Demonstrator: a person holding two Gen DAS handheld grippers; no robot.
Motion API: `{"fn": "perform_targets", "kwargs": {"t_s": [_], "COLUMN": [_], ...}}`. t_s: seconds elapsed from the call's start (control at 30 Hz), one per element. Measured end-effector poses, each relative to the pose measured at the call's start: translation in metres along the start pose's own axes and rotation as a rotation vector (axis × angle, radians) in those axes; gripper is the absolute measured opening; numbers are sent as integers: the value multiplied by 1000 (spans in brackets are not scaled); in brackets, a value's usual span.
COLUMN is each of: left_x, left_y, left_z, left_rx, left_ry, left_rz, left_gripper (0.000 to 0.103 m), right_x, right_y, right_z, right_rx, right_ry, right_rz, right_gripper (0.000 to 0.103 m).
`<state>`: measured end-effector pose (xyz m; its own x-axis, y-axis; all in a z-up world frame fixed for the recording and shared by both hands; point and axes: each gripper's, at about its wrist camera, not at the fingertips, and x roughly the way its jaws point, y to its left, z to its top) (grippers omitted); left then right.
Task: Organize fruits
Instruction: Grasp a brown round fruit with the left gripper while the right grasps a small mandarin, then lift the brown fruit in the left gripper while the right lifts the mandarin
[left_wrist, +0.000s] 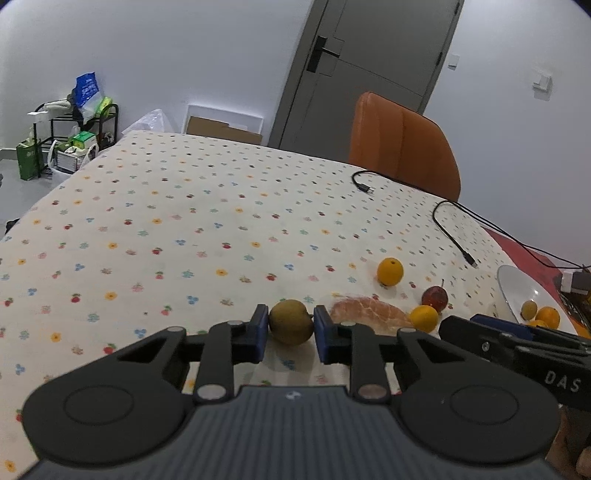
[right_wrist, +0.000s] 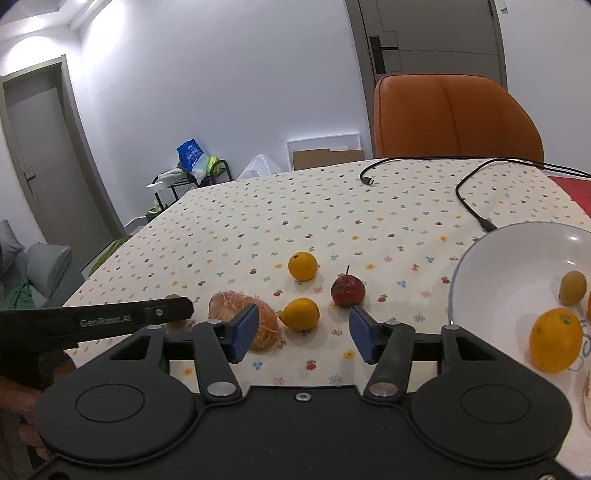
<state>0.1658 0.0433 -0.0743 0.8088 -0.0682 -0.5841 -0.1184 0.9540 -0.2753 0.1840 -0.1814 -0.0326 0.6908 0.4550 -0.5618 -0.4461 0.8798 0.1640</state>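
Observation:
My left gripper (left_wrist: 291, 334) is shut on a green-brown pear-like fruit (left_wrist: 291, 321) low over the flowered tablecloth (left_wrist: 184, 229). To its right lie a peeled citrus (left_wrist: 369, 314), two oranges (left_wrist: 424, 317) (left_wrist: 390, 271) and a red apple-like fruit (left_wrist: 434, 298). My right gripper (right_wrist: 303, 334) is open, and the nearer orange (right_wrist: 300, 314) sits just ahead of its gap. The peeled citrus (right_wrist: 243, 319) is partly behind its left finger. The red fruit (right_wrist: 347, 291) lies ahead of its right finger. A white bowl (right_wrist: 480, 258) at the right holds an orange (right_wrist: 554, 339) and a greenish fruit (right_wrist: 572, 288).
Two black cables (right_wrist: 469, 206) (right_wrist: 369, 173) lie across the far right of the table, one ending near the bowl's rim. An orange chair (right_wrist: 454, 118) stands behind the far edge. A red mat (right_wrist: 572, 188) shows at the right corner. The table's left half shows only cloth.

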Motion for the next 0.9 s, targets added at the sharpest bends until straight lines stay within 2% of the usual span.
{"fn": "perform_targets", "kwargs": {"t_s": [0.3,0.33,0.4,0.9], "left_x": [-8,-8,-10,-26], "left_y": [15,16,18,-3], "left_z": [5,5,5,10], "left_rx": [-19,-21,-24,9], "left_ry": [-14,-15,-17,-49], "left_rz": [36,38,38,11], "left_gripper": [25,25,25,25], "right_x": [22,24,27,-15], "right_y": [-2,-2,-2,-4], "right_z": [4,4,3,4], "right_rx": [14,13,15,35], "right_ry": [25,28,35,-30], "right_rz": [-3,-1,9,8], "right_gripper": [39,37,24,23]}}
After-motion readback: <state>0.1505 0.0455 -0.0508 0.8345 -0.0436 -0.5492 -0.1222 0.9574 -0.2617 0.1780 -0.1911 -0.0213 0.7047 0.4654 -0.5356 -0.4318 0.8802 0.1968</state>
